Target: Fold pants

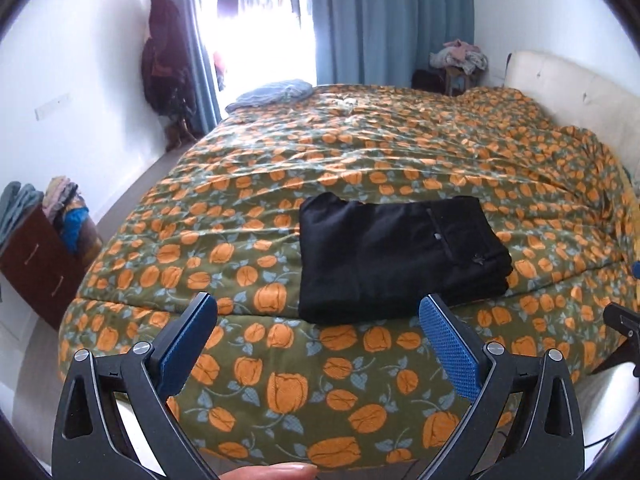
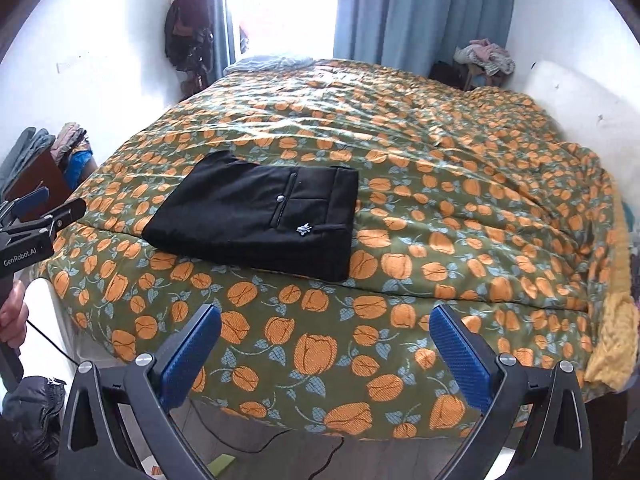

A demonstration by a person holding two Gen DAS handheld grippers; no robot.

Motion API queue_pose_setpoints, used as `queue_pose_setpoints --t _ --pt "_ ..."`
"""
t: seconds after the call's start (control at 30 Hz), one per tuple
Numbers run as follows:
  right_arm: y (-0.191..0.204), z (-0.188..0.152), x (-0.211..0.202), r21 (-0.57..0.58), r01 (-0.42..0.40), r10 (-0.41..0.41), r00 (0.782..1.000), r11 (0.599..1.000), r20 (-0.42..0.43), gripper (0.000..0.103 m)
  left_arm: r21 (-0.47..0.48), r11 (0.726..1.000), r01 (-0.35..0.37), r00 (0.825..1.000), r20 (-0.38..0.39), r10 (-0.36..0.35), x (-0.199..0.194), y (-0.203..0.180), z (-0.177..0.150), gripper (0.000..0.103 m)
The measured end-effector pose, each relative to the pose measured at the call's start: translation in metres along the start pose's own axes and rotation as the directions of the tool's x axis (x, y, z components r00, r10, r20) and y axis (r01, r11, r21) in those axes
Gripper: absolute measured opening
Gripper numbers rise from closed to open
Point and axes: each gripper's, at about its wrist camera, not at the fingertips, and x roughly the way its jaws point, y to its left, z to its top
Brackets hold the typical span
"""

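Pants [image 1: 400, 256] lie folded flat on the bed [image 1: 360, 152] at 12 o'clock; left gripper [image 1: 316, 324] and right gripper [image 2: 326, 328] hang released, empty, folding apparently finished.

"GenRobot.AI" on left gripper [image 2: 60, 212] (white print)

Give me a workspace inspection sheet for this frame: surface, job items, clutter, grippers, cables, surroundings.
Surface: bed with floral quilt, rumpled toward the right side.
Job's things: black pants folded into a compact rectangle, lying flat near the bed's front edge, nothing touching them.
Clutter: blue cloth at the bed's far corner.
Grippers: left gripper open, nothing between the fingers; right gripper open, likewise; both short of the pants.
Cables: black cable on the floor below the bed edge.
Surroundings: blue curtains, bright window, clothes pile on a stool, dark cabinet with laundry on top.
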Motion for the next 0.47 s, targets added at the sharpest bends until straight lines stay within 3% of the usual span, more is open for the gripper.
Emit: queue_pose_setpoints --t 0.47 --pt "0.007 -0.004 0.007 0.003 -0.02 0.02 1.0 1.0 -0.017 0.103 0.018 1.0 0.021 0.997 -0.073 -0.02 0.007 -0.015 -0.014 0.101"
